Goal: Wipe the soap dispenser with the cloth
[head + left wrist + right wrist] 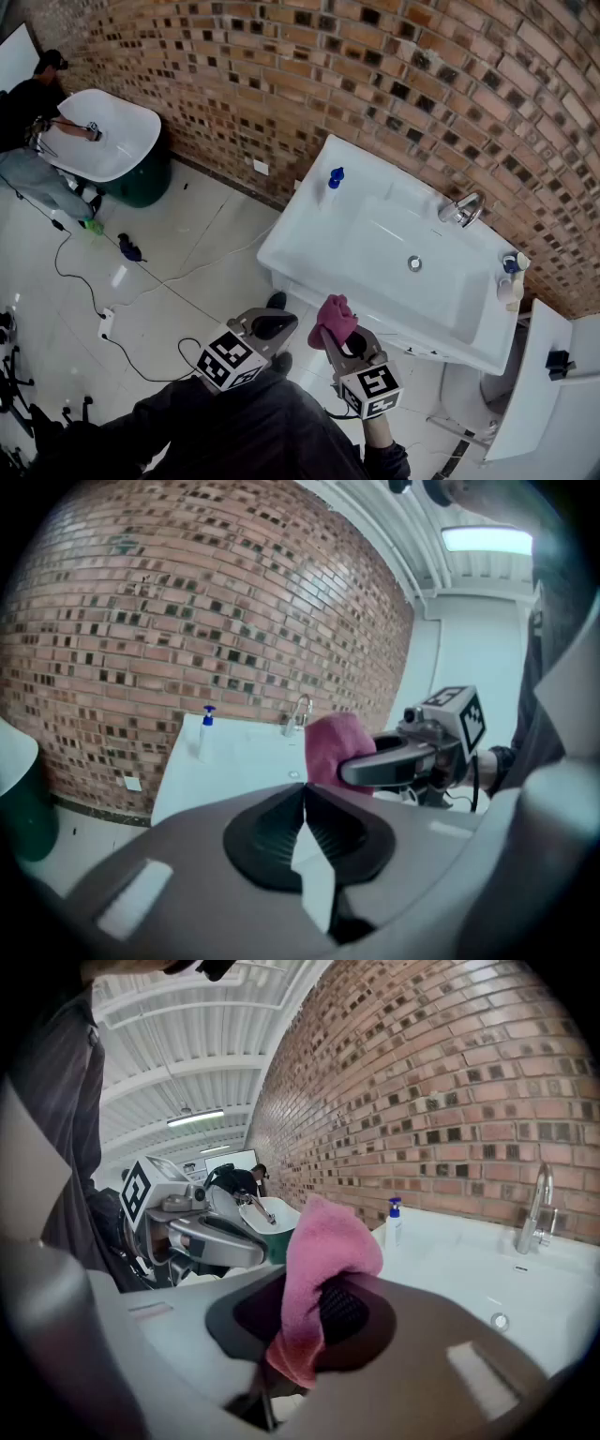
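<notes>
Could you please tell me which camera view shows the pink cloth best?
The right gripper view: the pink cloth fills the centre, pinched in the jaws. The head view shows it small; the left gripper view, partly hidden.

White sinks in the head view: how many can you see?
2. One big rectangular white sink stands against the brick wall, right of the middle. A rounder white sink is at the upper left, farther along the wall. Others may be hidden.
</notes>
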